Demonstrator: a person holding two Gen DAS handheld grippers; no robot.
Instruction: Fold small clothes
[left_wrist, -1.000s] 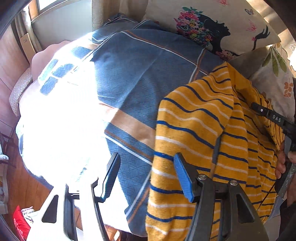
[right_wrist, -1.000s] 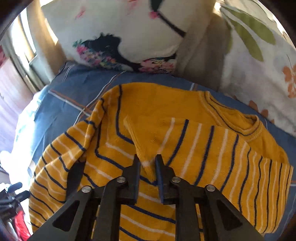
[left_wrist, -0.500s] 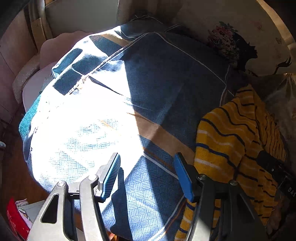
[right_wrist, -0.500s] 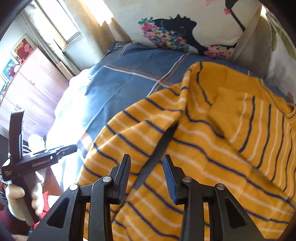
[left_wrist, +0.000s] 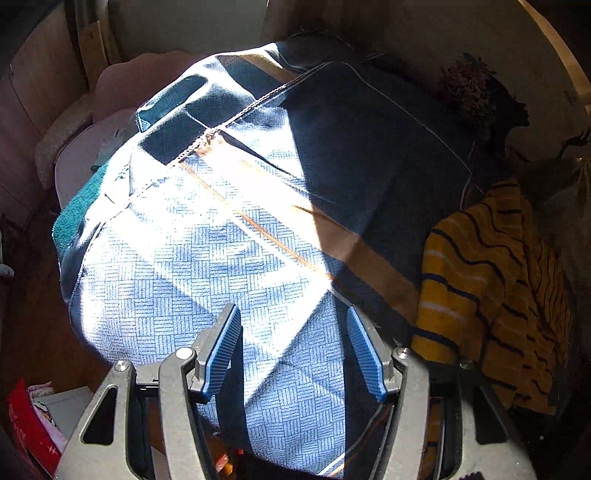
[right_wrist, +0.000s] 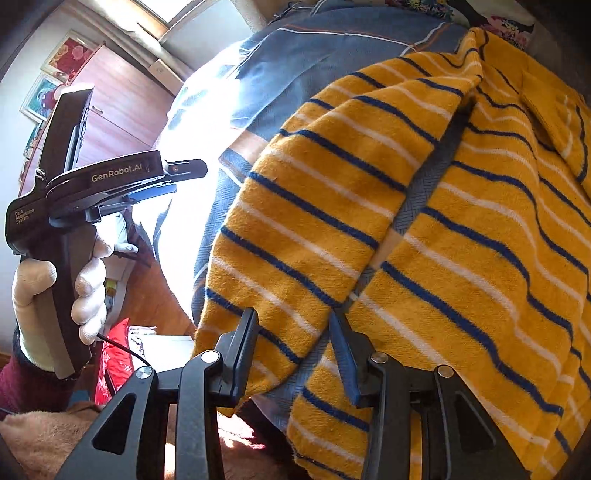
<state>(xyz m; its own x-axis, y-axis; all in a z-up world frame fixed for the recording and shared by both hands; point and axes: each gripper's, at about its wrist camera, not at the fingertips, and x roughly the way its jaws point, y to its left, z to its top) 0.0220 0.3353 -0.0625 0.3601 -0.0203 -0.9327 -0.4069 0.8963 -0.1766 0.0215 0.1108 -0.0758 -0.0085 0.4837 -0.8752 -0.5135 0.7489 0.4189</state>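
Since a second ago the right gripper (right_wrist: 291, 354) has let go of the folded sleeve it was pinching and drawn back to the near edge of the yellow striped sweater (right_wrist: 424, 206); its jaws now stand spread, with nothing between them but the sweater's lower hem and a strip of bed cover beneath. Meanwhile the left gripper (left_wrist: 291, 350) has swung away from the garment, so the sweater (left_wrist: 491, 295) has slid from under its fingers to the far right of its view.

That sweater, mustard yellow with navy and white stripes, lies spread on the blue bed cover (left_wrist: 229, 266). In the right wrist view one sleeve is folded across the body, and a narrow gap of blue fabric runs between that sleeve and the torso panel. A small folded flap sits at the upper right near the neckline.

Jaws of the left gripper are wide apart and hold nothing; they hover over a sunlit patch of the bed cover, which has a woven block pattern and tan bands. Seen from the right wrist view, the left gripper (right_wrist: 184, 170) is off to the left of the bed, held in a white-gloved hand (right_wrist: 59, 291). A floral pillow (left_wrist: 491, 99) lies in shadow at the head of the bed, beyond the sweater. Wooden cabinets (right_wrist: 114, 110) stand behind.
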